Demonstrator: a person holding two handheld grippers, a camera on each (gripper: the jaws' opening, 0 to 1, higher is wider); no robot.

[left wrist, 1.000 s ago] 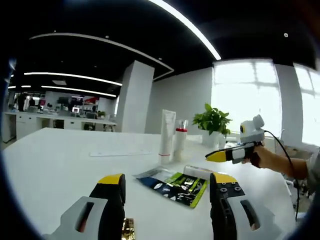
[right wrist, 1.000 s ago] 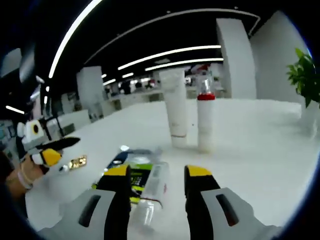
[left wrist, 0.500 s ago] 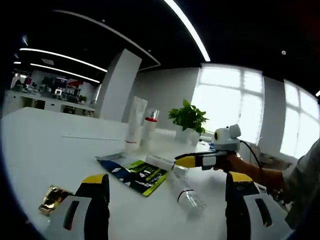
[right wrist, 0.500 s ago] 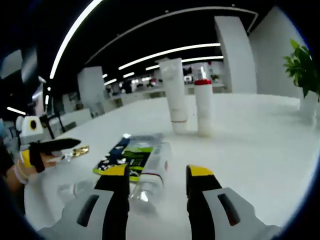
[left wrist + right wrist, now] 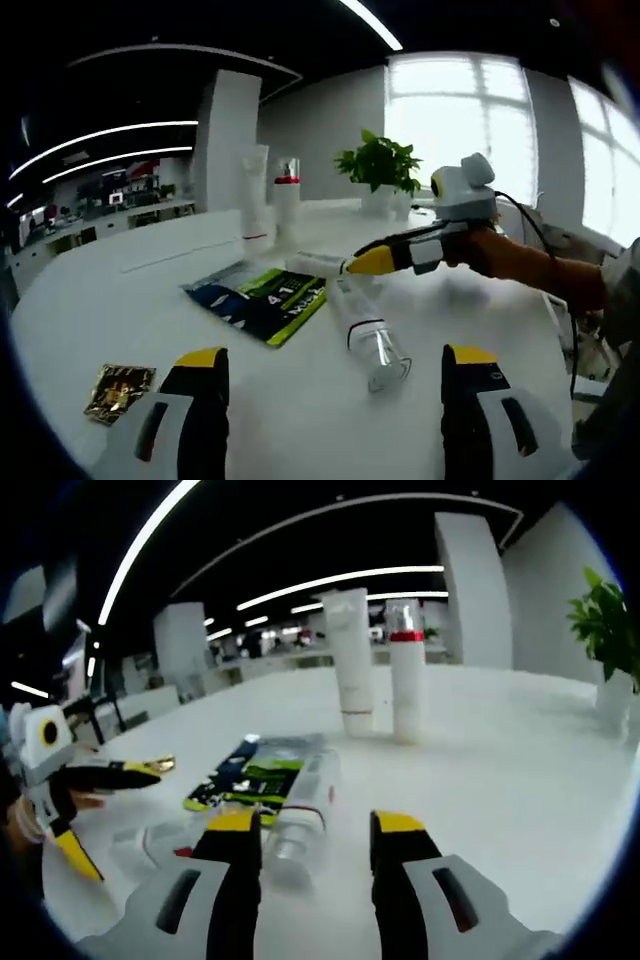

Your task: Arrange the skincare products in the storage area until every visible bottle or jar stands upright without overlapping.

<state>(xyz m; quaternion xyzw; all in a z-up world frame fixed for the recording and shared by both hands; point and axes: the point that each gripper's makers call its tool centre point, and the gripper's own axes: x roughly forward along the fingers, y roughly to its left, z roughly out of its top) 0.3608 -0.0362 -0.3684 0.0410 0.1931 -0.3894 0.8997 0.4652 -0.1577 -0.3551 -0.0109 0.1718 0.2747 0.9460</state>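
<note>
Left gripper spread wide over the white table, a clear bottle lying flat between and just ahead of its jaws. Right gripper gapes open, jaws flanking a lying tube. Beyond it, white tube and red-collared bottle upright.

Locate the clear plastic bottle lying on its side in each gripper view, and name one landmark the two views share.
Left gripper view: the clear plastic bottle lies on the white table, centre of the picture, right of the dark green-and-blue sachet.
Right gripper view: it lies low and left, beside that view's own jaws.
Shared landmark: the upright white tube beside the red-collared white bottle.
</note>
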